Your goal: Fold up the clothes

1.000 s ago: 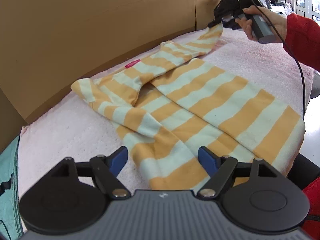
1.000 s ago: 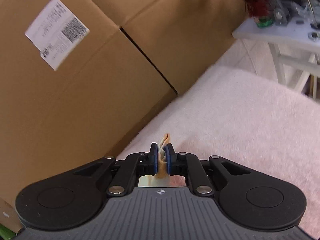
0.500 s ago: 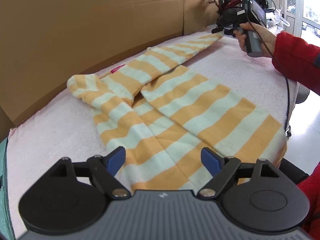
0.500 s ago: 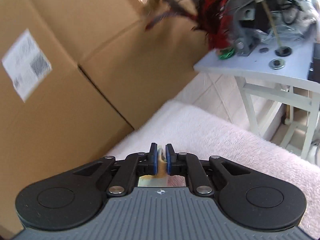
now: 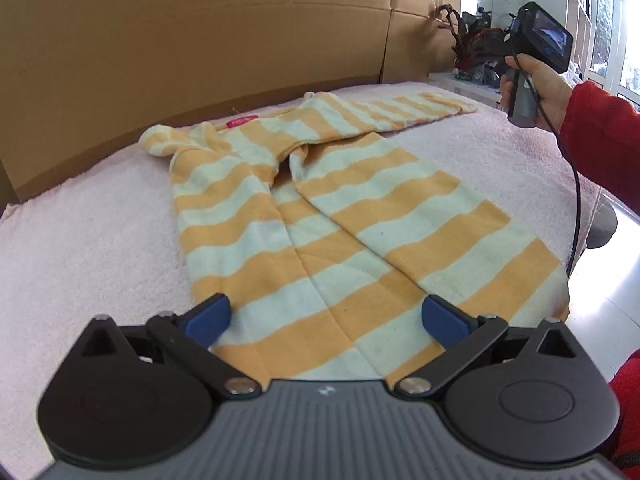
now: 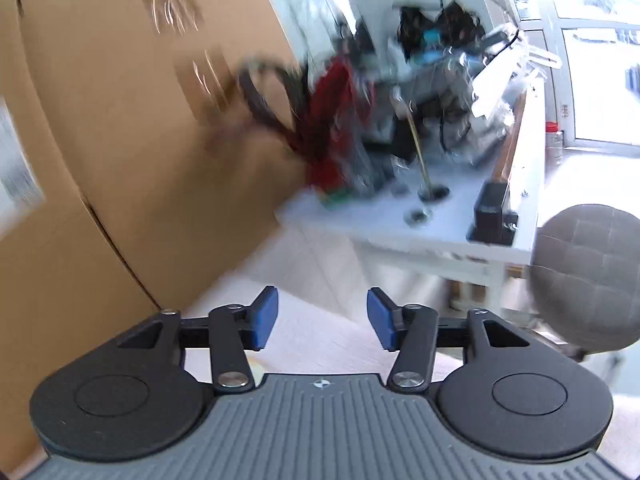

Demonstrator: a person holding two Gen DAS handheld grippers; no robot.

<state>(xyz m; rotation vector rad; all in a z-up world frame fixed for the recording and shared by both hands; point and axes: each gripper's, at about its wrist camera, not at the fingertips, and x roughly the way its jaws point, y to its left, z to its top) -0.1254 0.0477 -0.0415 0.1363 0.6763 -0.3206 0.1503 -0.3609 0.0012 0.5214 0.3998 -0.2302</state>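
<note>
The striped garment (image 5: 320,216) is lying spread on the worktop (image 5: 80,240), folding barely begun; left tongs (image 5: 326,318) and right tongs (image 6: 322,320) are both opening, empty.

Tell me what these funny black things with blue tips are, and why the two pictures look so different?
They are grabbing tools that a person holds, one in each hand, each with a small camera looking forward over its two fingers. One picture comes from the left gripper. It looks across a striped orange and pale shirt lying spread on a pink towel, with cardboard boxes behind. Far off in that picture is the person's other hand in a red sleeve, holding the second tool. The other picture comes from that right gripper. It is blurry and looks past the towel at a cluttered white table. Both grippers are opening, and neither holds anything.
</note>
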